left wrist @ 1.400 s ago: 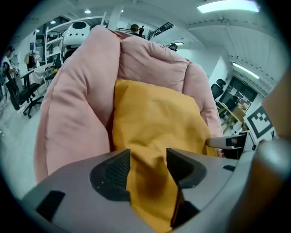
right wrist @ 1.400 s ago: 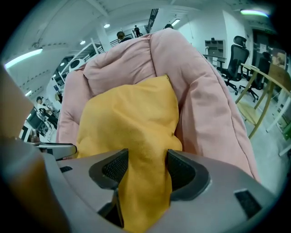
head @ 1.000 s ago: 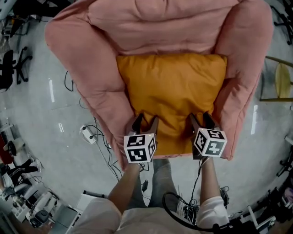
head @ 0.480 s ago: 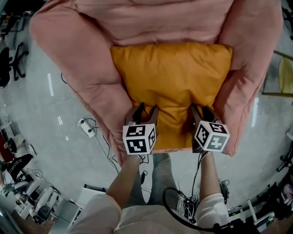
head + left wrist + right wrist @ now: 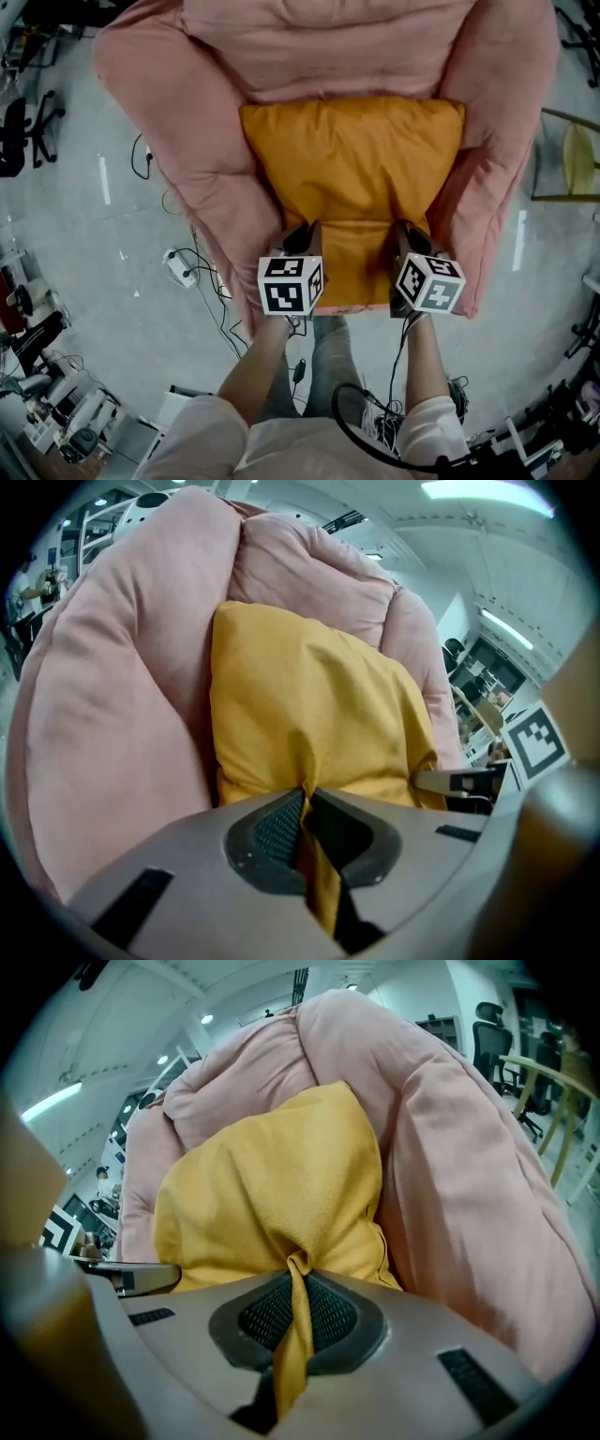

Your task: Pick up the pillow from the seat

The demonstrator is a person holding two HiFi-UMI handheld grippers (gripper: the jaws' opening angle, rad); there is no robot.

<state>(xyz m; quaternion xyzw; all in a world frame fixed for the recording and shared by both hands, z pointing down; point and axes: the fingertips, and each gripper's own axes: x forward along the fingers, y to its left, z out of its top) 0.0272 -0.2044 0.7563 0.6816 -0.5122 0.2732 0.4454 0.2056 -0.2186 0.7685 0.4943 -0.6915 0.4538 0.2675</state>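
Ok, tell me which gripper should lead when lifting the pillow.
Neither, by the look of it. The left gripper and right gripper have both just closed on pinched folds along the front edge of the pillow, one near each corner. Probably lift together.

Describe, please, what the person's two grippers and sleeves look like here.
The left gripper and right gripper each have dull grey-brown jaws lined with dark meshed pads. Each carries a white cube printed with black square markers. A thin black cable trails back from the right one. The person wears short white sleeves.
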